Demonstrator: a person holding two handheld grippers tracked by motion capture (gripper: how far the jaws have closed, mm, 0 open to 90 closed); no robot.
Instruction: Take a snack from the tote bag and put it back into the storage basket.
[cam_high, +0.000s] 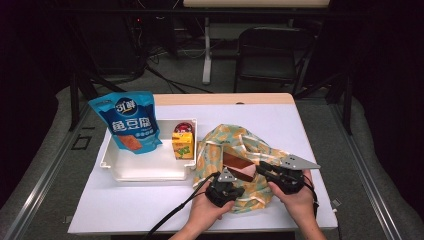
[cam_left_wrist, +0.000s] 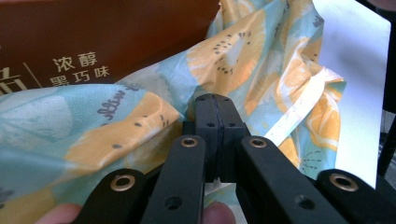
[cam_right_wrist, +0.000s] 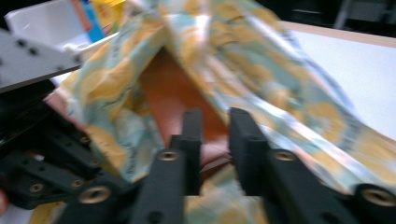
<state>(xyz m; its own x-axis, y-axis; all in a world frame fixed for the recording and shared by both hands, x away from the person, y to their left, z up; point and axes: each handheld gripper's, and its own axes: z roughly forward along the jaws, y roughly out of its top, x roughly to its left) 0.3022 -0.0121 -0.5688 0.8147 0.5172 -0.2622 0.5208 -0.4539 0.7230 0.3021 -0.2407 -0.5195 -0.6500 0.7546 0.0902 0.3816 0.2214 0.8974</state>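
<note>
A cloth bag (cam_high: 235, 145) printed with orange and kiwi slices lies crumpled at the table's middle right. A flat brown box (cam_high: 238, 167) with Chinese print sticks out of its mouth. My left gripper (cam_high: 233, 184) is at the bag's near edge, shut on a fold of the fabric (cam_left_wrist: 154, 112), with the brown box (cam_left_wrist: 107, 37) just behind. My right gripper (cam_high: 261, 171) comes in from the right. Its jaws stand a little apart around the near edge of the brown box (cam_right_wrist: 175, 93) inside the bag's opening (cam_right_wrist: 116, 84). This view is blurred.
A white tray (cam_high: 145, 170) at the left holds a blue snack pouch (cam_high: 129, 122) and a yellow juice carton (cam_high: 183, 142). The white table (cam_high: 125, 205) ends close behind my hands. A black chair (cam_high: 272, 52) stands beyond the far edge.
</note>
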